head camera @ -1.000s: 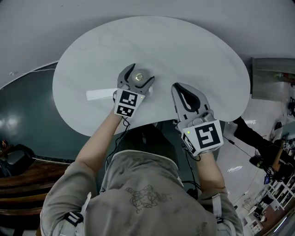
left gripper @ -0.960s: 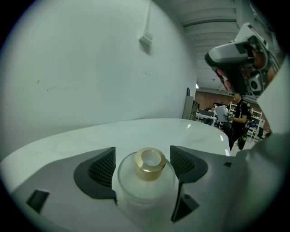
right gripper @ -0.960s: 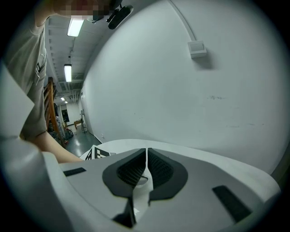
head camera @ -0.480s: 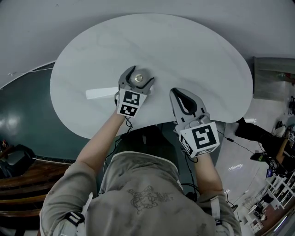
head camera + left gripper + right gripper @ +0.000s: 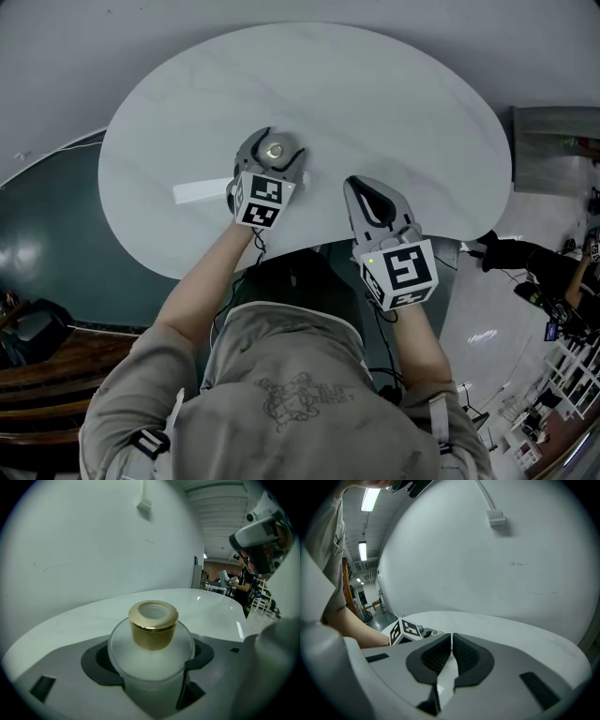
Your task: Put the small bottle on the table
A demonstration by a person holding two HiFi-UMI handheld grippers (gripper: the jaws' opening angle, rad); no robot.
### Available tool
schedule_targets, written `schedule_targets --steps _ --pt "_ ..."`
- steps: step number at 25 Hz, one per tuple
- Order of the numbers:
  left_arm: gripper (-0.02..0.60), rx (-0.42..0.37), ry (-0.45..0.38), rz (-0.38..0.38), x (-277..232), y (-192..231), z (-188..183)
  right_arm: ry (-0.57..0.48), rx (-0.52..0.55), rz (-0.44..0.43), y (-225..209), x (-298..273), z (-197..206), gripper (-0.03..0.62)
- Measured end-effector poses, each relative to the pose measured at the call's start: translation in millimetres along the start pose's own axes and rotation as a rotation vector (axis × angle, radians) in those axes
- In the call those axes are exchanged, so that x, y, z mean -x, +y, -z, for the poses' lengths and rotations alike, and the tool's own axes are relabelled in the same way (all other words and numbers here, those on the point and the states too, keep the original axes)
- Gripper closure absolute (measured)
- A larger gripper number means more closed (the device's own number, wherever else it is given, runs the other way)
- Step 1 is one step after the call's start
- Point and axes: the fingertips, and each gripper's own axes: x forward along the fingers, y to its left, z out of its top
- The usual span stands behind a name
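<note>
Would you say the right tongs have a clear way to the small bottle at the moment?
Probably not: the left tongs are clamped round the bottle, leaving only its gold cap free, and the right tongs are shut beside them.

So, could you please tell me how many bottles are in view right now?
1. The small bottle, frosted with a gold cap, sits clasped between the jaws of the left gripper over the white table. No others show.

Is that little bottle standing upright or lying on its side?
Upright: the small bottle has its gold cap facing up, frosted body below, held between the fingers of the left gripper.
</note>
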Motion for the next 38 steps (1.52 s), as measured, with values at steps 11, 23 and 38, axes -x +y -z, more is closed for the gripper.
schedule_targets --steps 11,23,38 --pt "0.235 0.078 0.007 0.048 41 5 -38 -0.055 0.027 0.044 -12 25 -36 0.562" --pt "0.235 0.046 -0.137 0.046 159 20 -152 -0.229 0.085 0.062 22 87 -127 0.562" --pt "0.235 -0.003 -0.246 0.073 266 -29 -217 -0.374 0.200 0.070 46 193 -182 0.562"
